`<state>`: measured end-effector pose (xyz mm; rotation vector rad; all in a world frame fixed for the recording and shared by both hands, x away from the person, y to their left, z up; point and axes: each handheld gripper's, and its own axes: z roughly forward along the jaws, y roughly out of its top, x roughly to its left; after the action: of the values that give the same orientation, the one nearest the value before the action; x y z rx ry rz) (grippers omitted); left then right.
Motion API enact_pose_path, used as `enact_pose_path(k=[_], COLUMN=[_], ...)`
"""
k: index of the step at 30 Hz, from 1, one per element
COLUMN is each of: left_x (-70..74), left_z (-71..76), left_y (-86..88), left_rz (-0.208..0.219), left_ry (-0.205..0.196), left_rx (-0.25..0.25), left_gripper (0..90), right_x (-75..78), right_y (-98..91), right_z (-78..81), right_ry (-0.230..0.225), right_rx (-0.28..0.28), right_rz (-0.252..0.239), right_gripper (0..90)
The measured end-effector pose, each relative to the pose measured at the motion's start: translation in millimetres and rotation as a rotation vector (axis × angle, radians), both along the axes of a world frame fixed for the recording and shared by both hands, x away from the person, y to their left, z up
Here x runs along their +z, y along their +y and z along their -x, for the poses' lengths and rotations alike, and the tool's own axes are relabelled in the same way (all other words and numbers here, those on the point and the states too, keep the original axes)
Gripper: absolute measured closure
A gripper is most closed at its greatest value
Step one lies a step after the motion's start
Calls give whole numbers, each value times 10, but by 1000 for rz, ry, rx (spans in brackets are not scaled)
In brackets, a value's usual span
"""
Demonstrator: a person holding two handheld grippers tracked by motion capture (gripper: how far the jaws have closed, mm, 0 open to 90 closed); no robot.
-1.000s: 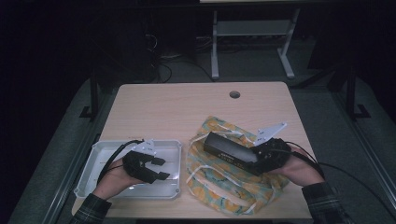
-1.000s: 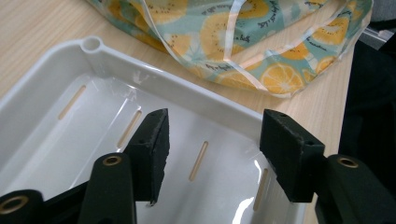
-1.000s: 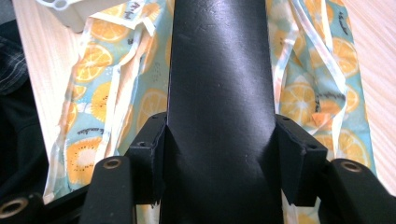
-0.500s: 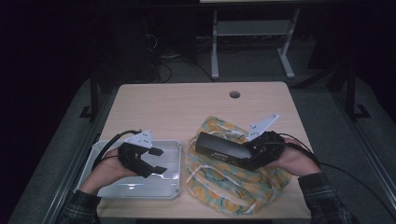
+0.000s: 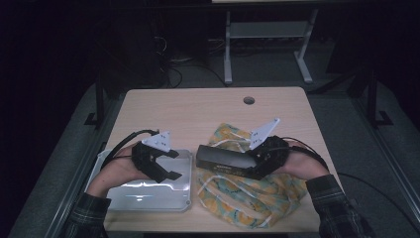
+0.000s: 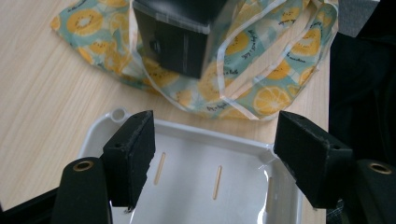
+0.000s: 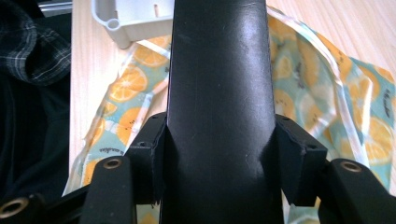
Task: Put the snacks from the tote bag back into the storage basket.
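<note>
Black box (image 5: 225,162), clamped by the right tool (image 5: 258,163), hangs above the fruit-print cloth bag (image 5: 247,196). Carry it level leftward to the white tray (image 5: 148,198) (left tool (image 5: 171,164) just spread, empty), then lower gently.

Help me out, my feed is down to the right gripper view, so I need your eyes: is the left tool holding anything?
Observer: No. The left tool is open, its jaws have just been opening with nothing between them, and it hangs over the white tray.
Operator: What is this black thing in front of my lens?
Observer: A long black box. The right tool is shut on one end; the other end points toward the tray.
Operator: Is the box resting on anything?
Observer: In the left gripper view it looks lifted above the fruit-print bag, whose strap lies loose on the bag.
</note>
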<state>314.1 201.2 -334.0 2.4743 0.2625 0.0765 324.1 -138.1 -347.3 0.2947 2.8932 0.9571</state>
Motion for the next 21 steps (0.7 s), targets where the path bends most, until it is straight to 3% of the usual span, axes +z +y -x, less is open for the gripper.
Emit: enact_pose_path(k=[7, 17, 21], left_x=[141, 217, 190], left_z=[-16, -29, -31], left_y=[-150, -331, -378], left_rz=[-14, -41, -84], left_ry=[-27, -57, -71], left_rx=[-42, -96, -111], left_gripper=[273, 248, 249], right_x=[18, 23, 18], right_y=[144, 340, 425], right_z=[-33, -39, -35], right_ry=[-11, -10, -12], right_rx=[57, 127, 152], right_rz=[22, 47, 50], right_gripper=[420, 420, 420])
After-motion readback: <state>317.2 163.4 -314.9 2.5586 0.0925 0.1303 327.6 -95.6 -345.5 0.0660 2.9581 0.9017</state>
